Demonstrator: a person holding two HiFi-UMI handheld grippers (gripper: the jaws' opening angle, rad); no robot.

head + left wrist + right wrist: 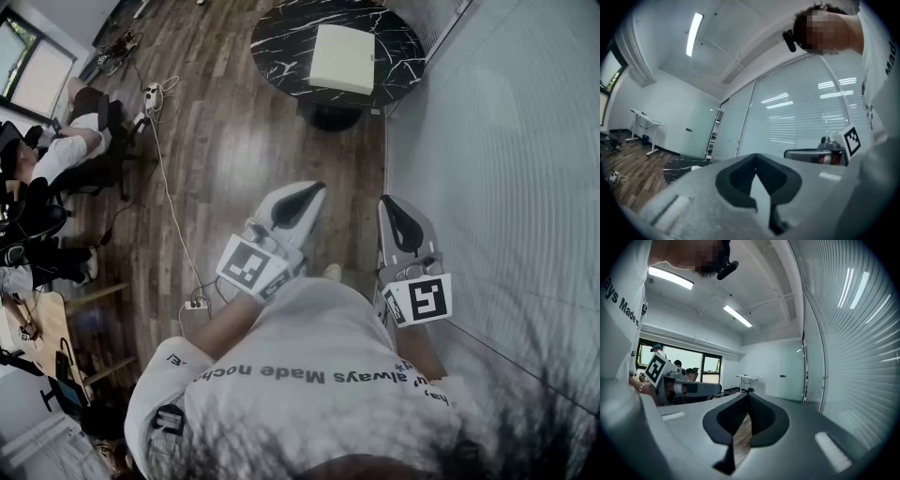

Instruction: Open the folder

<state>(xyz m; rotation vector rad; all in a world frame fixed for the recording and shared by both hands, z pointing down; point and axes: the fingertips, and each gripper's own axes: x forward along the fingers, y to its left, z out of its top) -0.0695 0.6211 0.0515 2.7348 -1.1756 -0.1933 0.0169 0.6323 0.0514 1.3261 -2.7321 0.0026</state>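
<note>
A pale, square folder (343, 58) lies flat on a round black marble table (281, 37) at the far end of the wooden floor. In the left gripper view the table (679, 169) shows low at the left. The person holds both grippers level at waist height, well short of the table. The left gripper (314, 187) has its jaws together and holds nothing; its tips meet in its own view (755, 154). The right gripper (387, 200) is also shut and empty, its tips touching in its own view (748, 392). Each gripper's marker cube shows in the other's view.
A glass wall with blinds (506, 141) runs along the right. Cables and a power strip (150, 94) lie on the wooden floor at the left. People sit on chairs (66, 150) at the far left, near a wooden desk (37, 328).
</note>
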